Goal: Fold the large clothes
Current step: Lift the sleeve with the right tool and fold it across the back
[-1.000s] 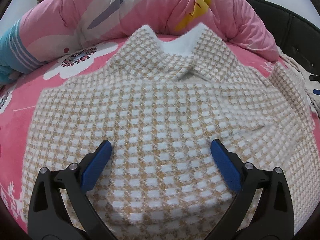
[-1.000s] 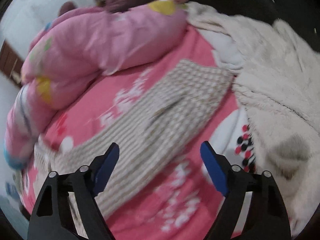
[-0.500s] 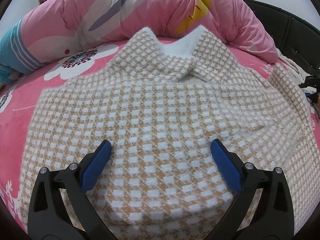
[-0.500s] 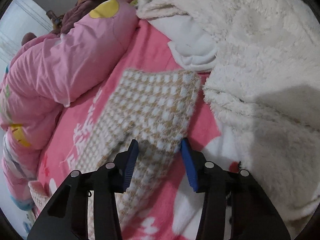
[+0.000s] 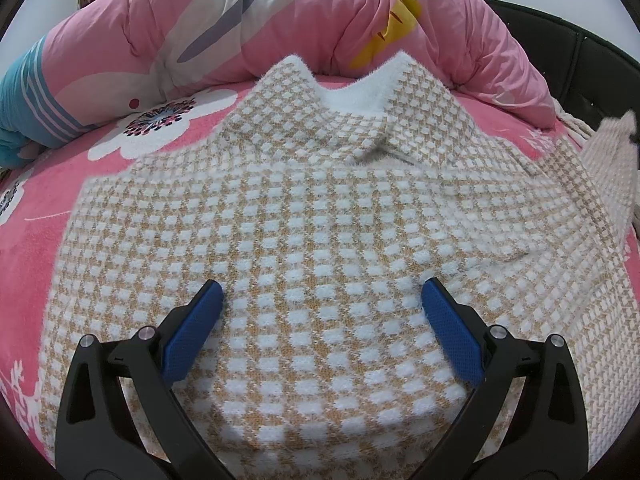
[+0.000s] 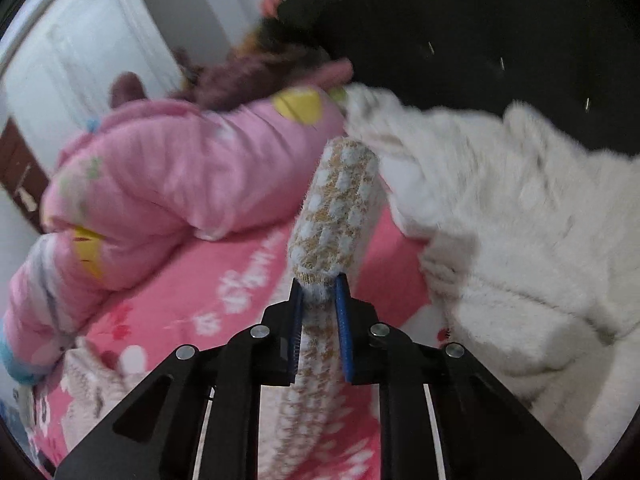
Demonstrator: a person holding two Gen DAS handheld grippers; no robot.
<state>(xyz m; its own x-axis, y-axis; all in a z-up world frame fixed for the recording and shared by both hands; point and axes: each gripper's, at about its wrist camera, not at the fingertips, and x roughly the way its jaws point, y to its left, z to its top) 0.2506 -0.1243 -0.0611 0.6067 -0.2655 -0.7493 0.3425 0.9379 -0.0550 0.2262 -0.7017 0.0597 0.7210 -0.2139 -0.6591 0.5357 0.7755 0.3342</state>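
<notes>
Right now the checked sweater (image 5: 320, 220) lies spread flat on the pink bed (image 5: 40, 208), collar toward the rolled pink quilt (image 5: 280, 20), and its right sleeve (image 6: 336, 208) is off the sheet. The right tongs (image 6: 320, 292) have just been closing and are now clamped on that sleeve near the cuff, so the knit stands up between the blue pads (image 6: 343, 320) and droops back below them. From the left wrist view the lifted sleeve shows as a blurred strip at the far right edge.

The left tongs (image 5: 320, 300) hover over the sweater's lower body with their jaws wide apart — nothing is between them, and I cannot tell whether they rest on the knit.

To do this fold well, I would say the sleeve wants carrying across the chest in one smooth arc, laid level with the shoulder line rather than dragged, since a fuzzy knit like this probably stretches and bunches if pulled. The free tongs could press on the body to stop it creeping. A fluffy white blanket (image 6: 520, 220) sits just beside the sleeve — worth keeping clear of, as the cuff might snag it.
</notes>
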